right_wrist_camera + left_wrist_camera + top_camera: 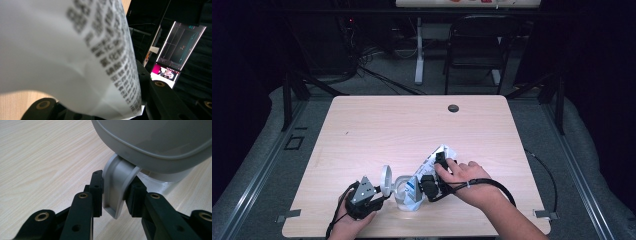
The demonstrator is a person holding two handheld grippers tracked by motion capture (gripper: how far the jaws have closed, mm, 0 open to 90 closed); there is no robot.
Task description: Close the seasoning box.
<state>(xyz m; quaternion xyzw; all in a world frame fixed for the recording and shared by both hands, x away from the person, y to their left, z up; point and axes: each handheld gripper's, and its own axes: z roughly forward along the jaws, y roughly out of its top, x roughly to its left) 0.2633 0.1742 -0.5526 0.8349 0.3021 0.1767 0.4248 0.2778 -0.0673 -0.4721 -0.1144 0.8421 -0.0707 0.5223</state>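
Near the front edge of the wooden tabletop (362, 125), left of its middle: a grey container (402, 192) with a round hinged lid (386, 181) swung up on edge at its left side; left gripper (371, 199) just beside that lid, pinching the lid's curved grey hinge tab (116, 192) between its two black pads (97, 192), pads pressed against both faces of the tab, underside of the lid looming above in the left gripper view. Leaning over the container from the right, toward the tabletop's centre: a white printed packet (432, 167), tilted, lower end at the container's mouth; right gripper (432, 180) clamped on the packet, black jaws on either side of the crumpled white film (75, 62) with dark printed characters; a lit monitor (178, 50) beyond. Small dark grommet hole (453, 108) near the far edge.
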